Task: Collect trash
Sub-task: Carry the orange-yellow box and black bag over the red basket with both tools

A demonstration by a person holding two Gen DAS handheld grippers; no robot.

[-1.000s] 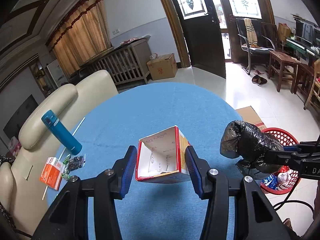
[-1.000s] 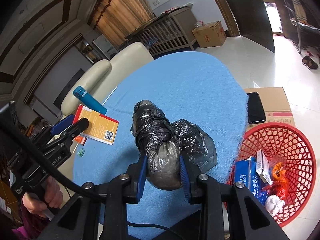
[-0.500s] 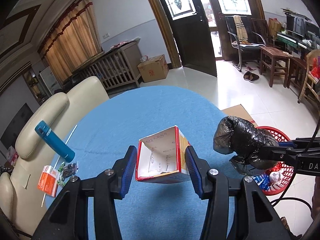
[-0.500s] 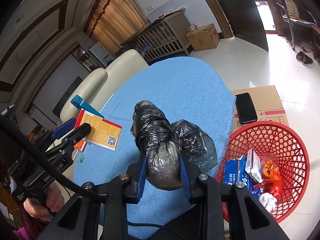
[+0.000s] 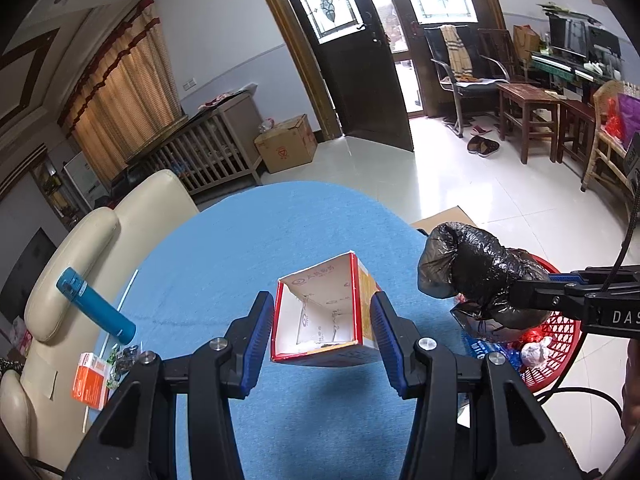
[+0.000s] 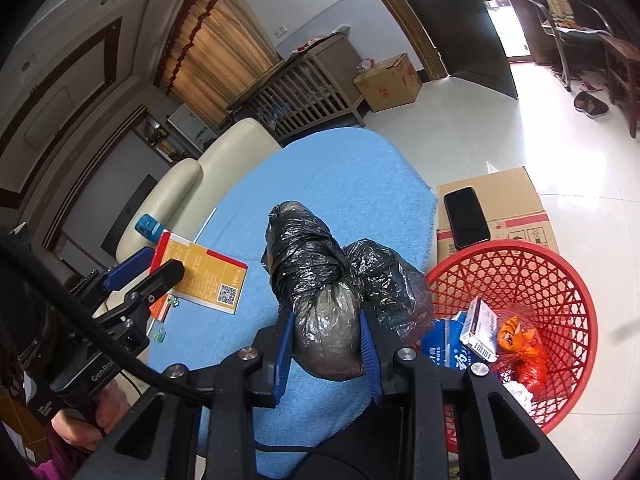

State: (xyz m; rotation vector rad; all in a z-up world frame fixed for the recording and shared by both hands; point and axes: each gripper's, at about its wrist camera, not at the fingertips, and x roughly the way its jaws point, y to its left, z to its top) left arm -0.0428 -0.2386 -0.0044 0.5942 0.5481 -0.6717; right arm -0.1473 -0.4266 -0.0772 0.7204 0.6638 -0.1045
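Here the left gripper (image 5: 322, 322) has its jaws clamped on an open red-and-white carton (image 5: 326, 316), held above the blue tablecloth (image 5: 248, 240). The right gripper (image 6: 326, 350) squeezes a knotted black trash bag (image 6: 316, 280), which sits at three o'clock of the carton. A red basket (image 6: 560, 280) holding wrappers stands on the floor at three o'clock of the bag. A blue bottle (image 5: 94, 308) lies at nine o'clock of the carton.

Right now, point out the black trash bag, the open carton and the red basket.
black trash bag (image 6: 308, 256), right wrist view, its crinkled upper bulge.
open carton (image 5: 320, 312), left wrist view, its white inside.
red basket (image 6: 532, 276), right wrist view, its far lattice wall.
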